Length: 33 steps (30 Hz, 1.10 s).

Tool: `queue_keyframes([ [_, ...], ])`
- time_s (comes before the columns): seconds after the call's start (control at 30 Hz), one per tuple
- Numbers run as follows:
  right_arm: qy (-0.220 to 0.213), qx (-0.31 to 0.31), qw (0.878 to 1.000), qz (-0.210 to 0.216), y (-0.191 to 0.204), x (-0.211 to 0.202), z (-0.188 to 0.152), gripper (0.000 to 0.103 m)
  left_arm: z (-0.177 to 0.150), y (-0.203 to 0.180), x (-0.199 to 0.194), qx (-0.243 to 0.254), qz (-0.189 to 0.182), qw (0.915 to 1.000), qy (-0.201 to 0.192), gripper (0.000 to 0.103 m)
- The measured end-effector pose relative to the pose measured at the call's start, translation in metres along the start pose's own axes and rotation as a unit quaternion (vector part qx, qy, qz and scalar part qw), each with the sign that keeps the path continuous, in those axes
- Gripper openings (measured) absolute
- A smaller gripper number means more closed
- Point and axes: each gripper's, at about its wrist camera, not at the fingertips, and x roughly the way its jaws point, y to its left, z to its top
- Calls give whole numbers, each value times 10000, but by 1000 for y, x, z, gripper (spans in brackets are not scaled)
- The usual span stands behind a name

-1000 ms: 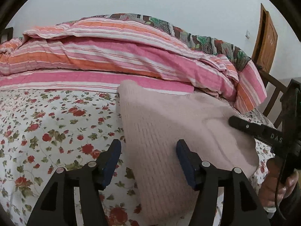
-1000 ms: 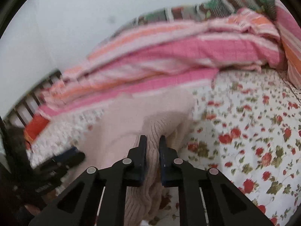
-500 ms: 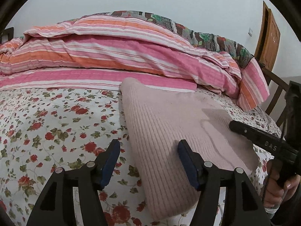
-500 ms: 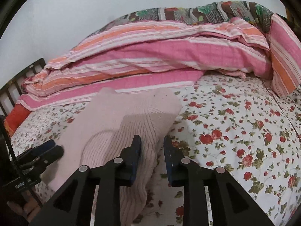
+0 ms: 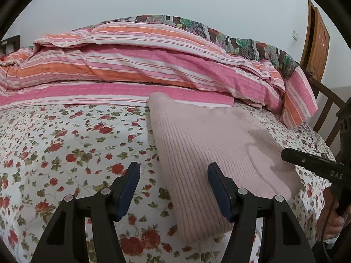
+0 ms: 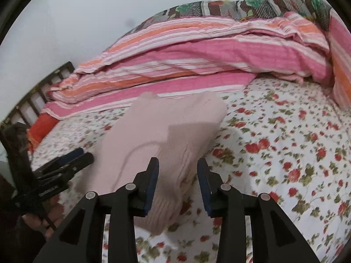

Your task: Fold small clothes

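Observation:
A folded pale pink ribbed knit garment (image 5: 210, 151) lies flat on the floral bedsheet (image 5: 65, 144). My left gripper (image 5: 173, 188) is open and empty, its jaws either side of the garment's near left edge, above it. In the right wrist view the same garment (image 6: 158, 135) lies ahead. My right gripper (image 6: 177, 182) is open and empty over the garment's near right corner. The right gripper's finger shows in the left wrist view (image 5: 311, 164); the left gripper shows in the right wrist view (image 6: 63, 164).
A rolled pink and orange striped quilt (image 5: 142, 65) lies along the back of the bed, with a patterned blanket (image 5: 241, 41) behind it. A wooden bed rail (image 5: 329, 105) and door (image 5: 316, 41) stand at the right. Floral sheet (image 6: 285, 153) stretches right of the garment.
My right gripper has opened and let go of the garment's edge, which now lies flat. The left gripper stayed open and barely moved.

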Motion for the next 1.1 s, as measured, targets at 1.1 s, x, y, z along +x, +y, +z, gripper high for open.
queue_keyframes([
  [1.1, -276, 486, 9977, -374, -25, 10, -1, 45, 4, 4, 21, -491, -168, 9986, 19, 63],
])
